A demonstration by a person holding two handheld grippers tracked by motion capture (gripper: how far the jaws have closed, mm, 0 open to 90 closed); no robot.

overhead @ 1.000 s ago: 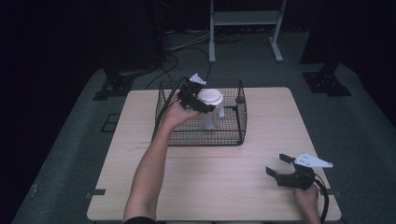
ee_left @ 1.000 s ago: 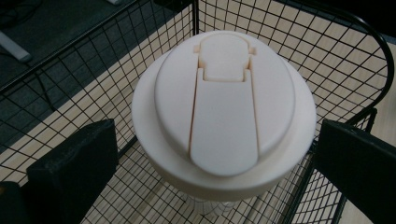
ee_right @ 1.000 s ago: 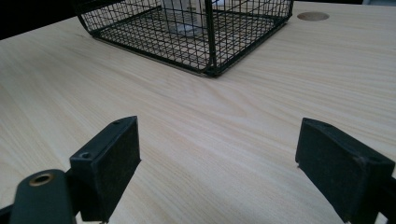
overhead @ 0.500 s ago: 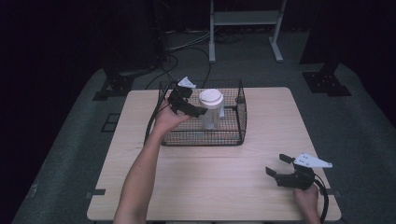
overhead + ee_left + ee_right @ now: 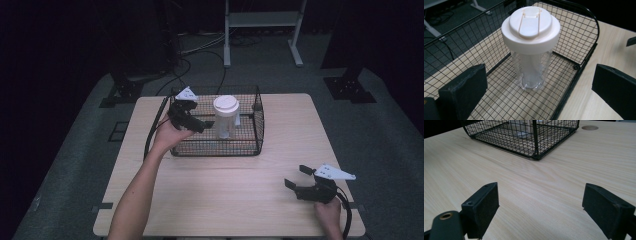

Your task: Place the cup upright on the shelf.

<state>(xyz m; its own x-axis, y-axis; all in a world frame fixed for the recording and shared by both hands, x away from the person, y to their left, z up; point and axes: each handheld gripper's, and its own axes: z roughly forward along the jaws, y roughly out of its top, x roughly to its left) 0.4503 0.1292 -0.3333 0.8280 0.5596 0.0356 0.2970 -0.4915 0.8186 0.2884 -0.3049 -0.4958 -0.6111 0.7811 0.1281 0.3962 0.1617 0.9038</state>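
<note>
Now, with the clear shaker bottle (image 5: 225,118) standing upright inside the wire basket (image 5: 249,145) and the left gripper (image 5: 196,124) open-jawed just beside it, lift that hand clear of the rim without nudging the cup, while the right gripper (image 5: 299,178) rests open on the table (image 5: 230,195).
</note>
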